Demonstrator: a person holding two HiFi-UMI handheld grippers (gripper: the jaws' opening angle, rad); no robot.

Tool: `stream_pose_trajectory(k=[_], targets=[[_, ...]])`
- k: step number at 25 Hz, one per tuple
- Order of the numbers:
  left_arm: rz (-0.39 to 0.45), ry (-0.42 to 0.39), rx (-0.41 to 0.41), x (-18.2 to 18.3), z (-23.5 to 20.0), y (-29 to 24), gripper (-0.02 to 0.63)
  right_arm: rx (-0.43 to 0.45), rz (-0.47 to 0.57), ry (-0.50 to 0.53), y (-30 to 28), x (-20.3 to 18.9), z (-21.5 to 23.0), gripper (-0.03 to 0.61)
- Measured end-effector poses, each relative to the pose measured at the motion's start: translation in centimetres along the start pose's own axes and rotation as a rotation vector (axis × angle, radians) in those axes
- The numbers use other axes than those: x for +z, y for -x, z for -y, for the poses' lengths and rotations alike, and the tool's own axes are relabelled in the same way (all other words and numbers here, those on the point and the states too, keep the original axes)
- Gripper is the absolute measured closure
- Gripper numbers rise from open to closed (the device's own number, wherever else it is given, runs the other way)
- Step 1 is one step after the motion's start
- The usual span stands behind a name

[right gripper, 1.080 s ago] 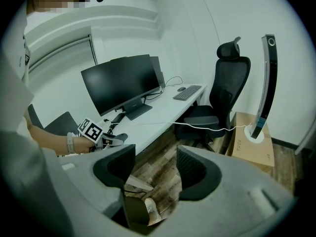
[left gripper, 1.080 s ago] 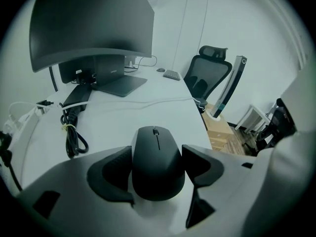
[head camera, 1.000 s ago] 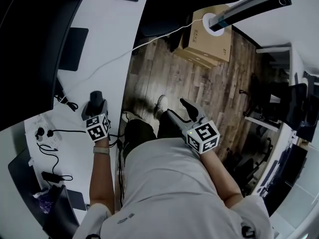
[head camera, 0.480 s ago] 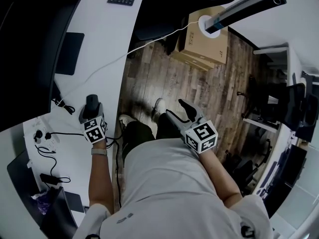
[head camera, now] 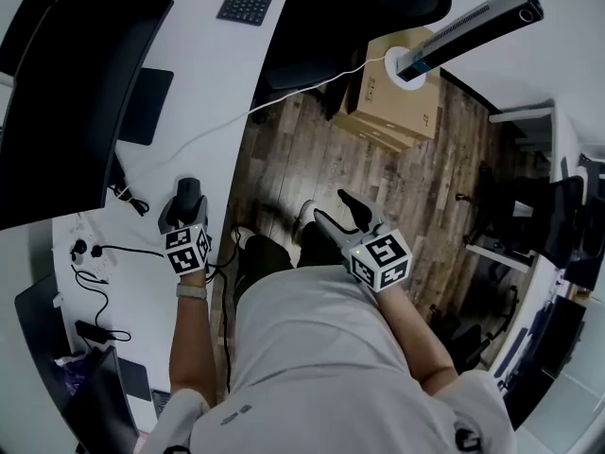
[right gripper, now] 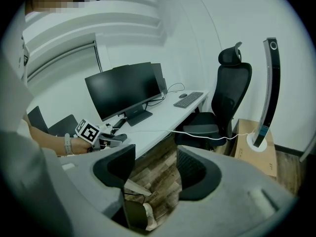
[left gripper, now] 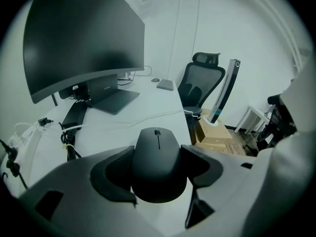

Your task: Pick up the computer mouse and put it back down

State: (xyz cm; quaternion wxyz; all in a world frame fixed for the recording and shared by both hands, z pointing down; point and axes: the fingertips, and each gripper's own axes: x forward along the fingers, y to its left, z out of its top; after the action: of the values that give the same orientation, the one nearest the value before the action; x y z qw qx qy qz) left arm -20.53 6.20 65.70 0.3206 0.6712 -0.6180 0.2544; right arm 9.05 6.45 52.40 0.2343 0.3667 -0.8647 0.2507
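Moved: almost nothing; left gripper (head camera: 188, 208) staying put near the surface's (head camera: 203, 83) edge nearest the person.
Left fingers: clamping the computer mouse (left gripper: 158, 164) on both sides.
Mouse: sitting between those fingers, over the surface; lifted or resting, cannot tell.
Right gripper (right gripper: 153, 168): hanging over the wooden floor (head camera: 378, 173), fingers apart, holding nothing.

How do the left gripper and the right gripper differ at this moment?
The left gripper is shut on the black mouse; the right gripper is open and empty. The left gripper is over the white desk; the right gripper is over the wooden floor. Both carry a marker cube.
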Motion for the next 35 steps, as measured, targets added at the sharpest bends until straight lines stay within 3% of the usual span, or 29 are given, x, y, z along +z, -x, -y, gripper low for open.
stream_pose_trajectory(k=[23,35], targets=[[0.324,-0.108,-0.183,14.7,11.2,10.1,0.333,0.114,0.202,0.062,1.0,7.8,0.6,0.316],[0.455,-0.194,-0.235,19.5,16.0,14.3,0.331,0.132,0.280,0.115,2.0,10.4,1.6,0.316]])
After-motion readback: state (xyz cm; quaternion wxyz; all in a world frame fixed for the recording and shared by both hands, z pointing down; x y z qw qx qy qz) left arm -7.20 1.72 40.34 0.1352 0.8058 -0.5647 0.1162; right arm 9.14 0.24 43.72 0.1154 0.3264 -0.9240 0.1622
